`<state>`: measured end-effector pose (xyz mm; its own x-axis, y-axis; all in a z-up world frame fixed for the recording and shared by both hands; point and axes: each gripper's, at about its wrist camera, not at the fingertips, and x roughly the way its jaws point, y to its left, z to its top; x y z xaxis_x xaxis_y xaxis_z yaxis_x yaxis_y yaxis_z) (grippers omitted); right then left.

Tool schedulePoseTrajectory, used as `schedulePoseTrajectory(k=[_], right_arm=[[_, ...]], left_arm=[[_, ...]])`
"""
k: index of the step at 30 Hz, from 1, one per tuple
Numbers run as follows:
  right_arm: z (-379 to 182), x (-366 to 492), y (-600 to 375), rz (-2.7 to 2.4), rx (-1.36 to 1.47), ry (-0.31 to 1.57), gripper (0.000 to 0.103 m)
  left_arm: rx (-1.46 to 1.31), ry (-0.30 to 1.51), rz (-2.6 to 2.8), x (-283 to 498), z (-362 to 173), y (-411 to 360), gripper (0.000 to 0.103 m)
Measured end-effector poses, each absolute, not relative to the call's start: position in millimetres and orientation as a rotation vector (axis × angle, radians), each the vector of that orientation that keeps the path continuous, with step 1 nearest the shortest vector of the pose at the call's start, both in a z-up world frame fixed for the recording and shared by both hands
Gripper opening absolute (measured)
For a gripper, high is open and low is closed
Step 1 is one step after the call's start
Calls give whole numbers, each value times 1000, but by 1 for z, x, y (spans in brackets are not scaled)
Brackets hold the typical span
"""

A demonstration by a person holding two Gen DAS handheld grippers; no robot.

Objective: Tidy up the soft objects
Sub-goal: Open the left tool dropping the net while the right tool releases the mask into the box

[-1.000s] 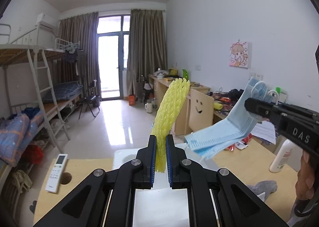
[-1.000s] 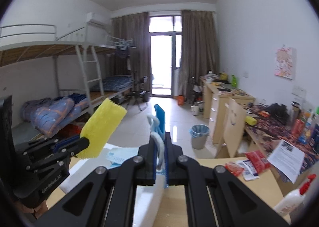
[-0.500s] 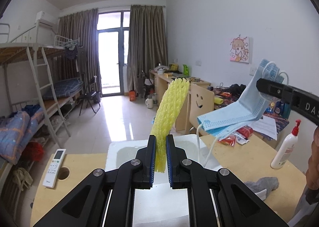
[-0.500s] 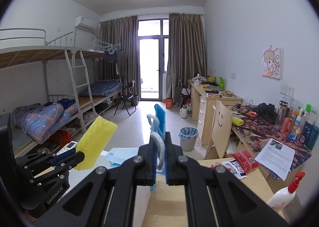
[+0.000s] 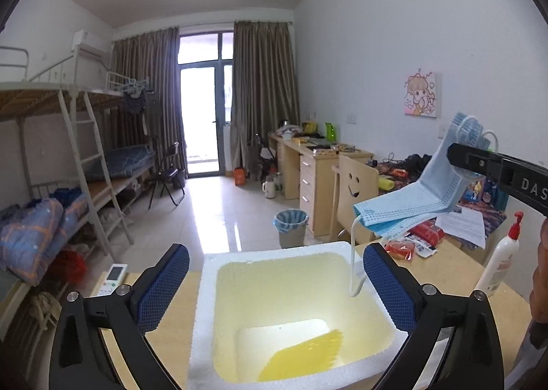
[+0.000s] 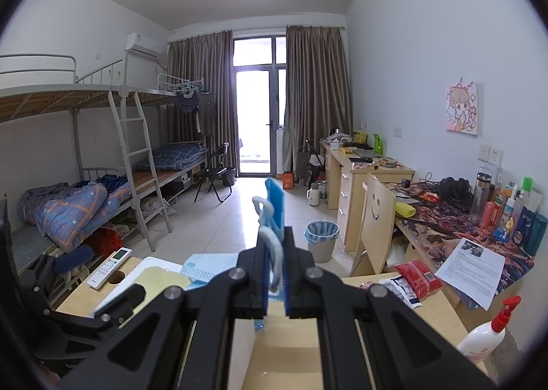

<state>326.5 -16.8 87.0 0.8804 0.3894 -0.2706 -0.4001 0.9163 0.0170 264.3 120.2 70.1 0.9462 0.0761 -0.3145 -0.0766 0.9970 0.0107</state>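
Dormitory clutter fills the background of the left wrist view: bunk beds, a curtained balcony door, desks along the wall, and close below a wooden table [image 5: 445, 273] bearing a white foam box [image 5: 274, 253]. The left gripper [image 5: 275, 282] hangs over that box with its jaws spread wide and nothing between them, and the yellow foam net [image 5: 303, 357] lies flat on the box floor, so that piece looks done. To the right, the blue face mask [image 5: 407, 205] droops from the right gripper [image 5: 457, 153], its white ear loop dangling down inside the box's right wall. A remote control [image 5: 113, 275] rests on the table's left edge and a pump bottle [image 5: 500, 258] stands at its right. From the right wrist view, the right gripper [image 6: 275, 283] has its jaws clamped on the mask's [image 6: 275, 205] upper end, with the rest of it hanging ahead toward the foam box [image 6: 150, 273] at lower left. Judging by this, roughly half the job is finished; the mask is yet to be lowered and let go inside the box, and any further soft items are not clearly visible.
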Motion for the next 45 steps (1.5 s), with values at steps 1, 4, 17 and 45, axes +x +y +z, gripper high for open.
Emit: schedulePoseTrajectory(k=[1,4,17,45], right_arm=[[87,326,-17,416,-41,273,9],[85,324,-16,429,-49,266,9],[72,321,11,538,-75,289,9],[52,326,59,654,-81,381,31]], left_arm=[[3,319,74,264,70,120,102],[16,309,92,261,71,119,102],[7,293,219,235,66,154,102],[-16,264,274,210,54,189,102]])
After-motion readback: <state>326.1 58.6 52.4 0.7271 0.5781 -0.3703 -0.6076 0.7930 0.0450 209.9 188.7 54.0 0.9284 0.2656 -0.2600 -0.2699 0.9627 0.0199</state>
